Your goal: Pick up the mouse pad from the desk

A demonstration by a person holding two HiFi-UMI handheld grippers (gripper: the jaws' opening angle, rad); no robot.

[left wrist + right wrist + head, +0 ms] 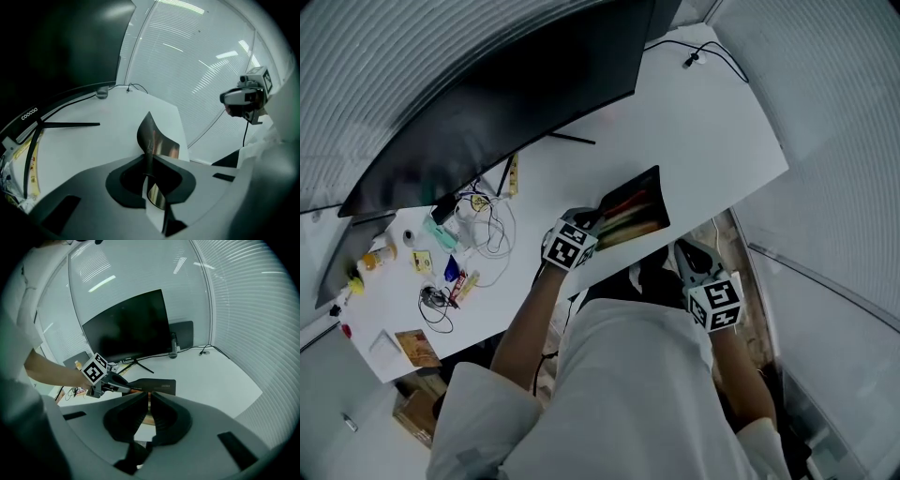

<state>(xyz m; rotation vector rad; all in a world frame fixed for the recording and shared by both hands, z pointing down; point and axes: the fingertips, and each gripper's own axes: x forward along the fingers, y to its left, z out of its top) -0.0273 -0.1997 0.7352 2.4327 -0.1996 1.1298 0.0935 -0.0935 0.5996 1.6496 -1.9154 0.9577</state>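
The mouse pad point(634, 208) is thin and dark with a coloured print, and it lies near the front edge of the white desk point(703, 131). My left gripper point(592, 225) is shut on its left edge. In the left gripper view the pad point(158, 139) is pinched between the jaws of the left gripper point(149, 158) and curls up off the desk. My right gripper point(682, 251) hangs off the desk's front edge, just right of the pad and apart from it. In the right gripper view the right gripper point(149, 401) has its jaws together with nothing gripped, facing the pad point(157, 386).
A large dark monitor point(487, 112) on a thin stand spans the back of the desk. Cables, small bottles and packets point(441, 253) crowd the left end. A cable and plug point(694, 58) lie at the far right corner. A cardboard box point(414, 412) sits on the floor.
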